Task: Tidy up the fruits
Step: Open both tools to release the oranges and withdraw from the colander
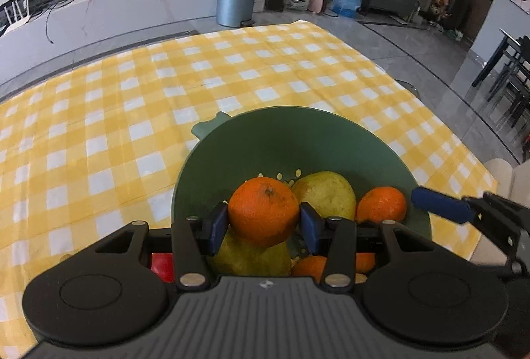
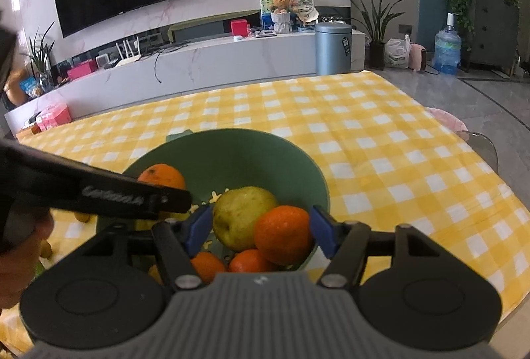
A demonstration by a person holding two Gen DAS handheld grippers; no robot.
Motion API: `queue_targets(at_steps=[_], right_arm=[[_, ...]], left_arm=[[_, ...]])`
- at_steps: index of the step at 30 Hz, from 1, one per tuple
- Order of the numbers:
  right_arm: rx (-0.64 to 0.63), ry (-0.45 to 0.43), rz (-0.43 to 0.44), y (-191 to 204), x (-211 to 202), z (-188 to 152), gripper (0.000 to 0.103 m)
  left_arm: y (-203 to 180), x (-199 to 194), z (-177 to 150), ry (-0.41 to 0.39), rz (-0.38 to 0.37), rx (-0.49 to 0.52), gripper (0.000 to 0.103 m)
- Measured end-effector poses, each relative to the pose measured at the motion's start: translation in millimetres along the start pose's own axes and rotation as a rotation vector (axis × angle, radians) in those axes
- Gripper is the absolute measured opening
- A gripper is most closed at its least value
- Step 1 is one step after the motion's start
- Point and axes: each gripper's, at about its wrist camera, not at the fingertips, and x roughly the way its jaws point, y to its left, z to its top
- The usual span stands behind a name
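Surface (image 1: 99, 113) w/ the yellow check cloth runs out ahead of both tongs. On it, right under them, sits the green bowl (image 1: 265, 133), holding the fruit pile.

Left tongs (image 1: 264, 223) are clamped on a big orange (image 1: 263, 214), both blue pads pressed to its sides. It looks lifted just above the pile. A pear (image 1: 326, 195) sits just behind-right of it, another yellow-green fruit (image 1: 255, 256) below, and a small orange (image 1: 381, 205) further right by the rim.

Right tongs (image 2: 261, 228) are spread apart over the bowl's near-right side. In the right wrist view a small orange (image 2: 283, 234) and the pear (image 2: 240, 216) lie between the pads, but I see a gap on both sides, so nothing gripped there.

My read: the step in hand is placing the left one's orange. To do it well I'd lower it into the free spot toward the far wall of the bowl, not on top of the pear, where it'd prob. roll. Let go only once it rests. Keep right tongs wide and clear of the rim so they don't knock the fruit.
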Motion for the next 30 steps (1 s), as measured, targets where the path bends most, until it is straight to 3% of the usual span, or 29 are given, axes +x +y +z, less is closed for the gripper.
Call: queue_targets(at_steps=[3,10,17,27,30], right_arm=[[-0.015,0.012,0.001,1.9,3.2,-0.9,0.063],[-0.026,0.018,0.000,3.5,5.2,-1.4,0.064],[-0.027,0.011,-0.001,3.0,5.1,-1.6,0.065],[-0.038,-0.077,-0.022,9.6,-14.9,-0.9,0.083],[-0.052,-0.105,0.001,20.2,-24.8,-2.2,0.083]], left_arm=[[-4.0,3.9,1.6,0.010,0.020,0.015,0.052],[-6.0,2.9,-3.1,0.002,0.028,0.009,0.067],[-4.6,-17.3,-6.2,-0.044,0.035,-0.013,0.068],[5.1,-62.6,-15.0,-0.051,0.107,-0.041,0.069],[14.3,-78.4,-21.8,-0.056,0.125,-0.047,0.069]])
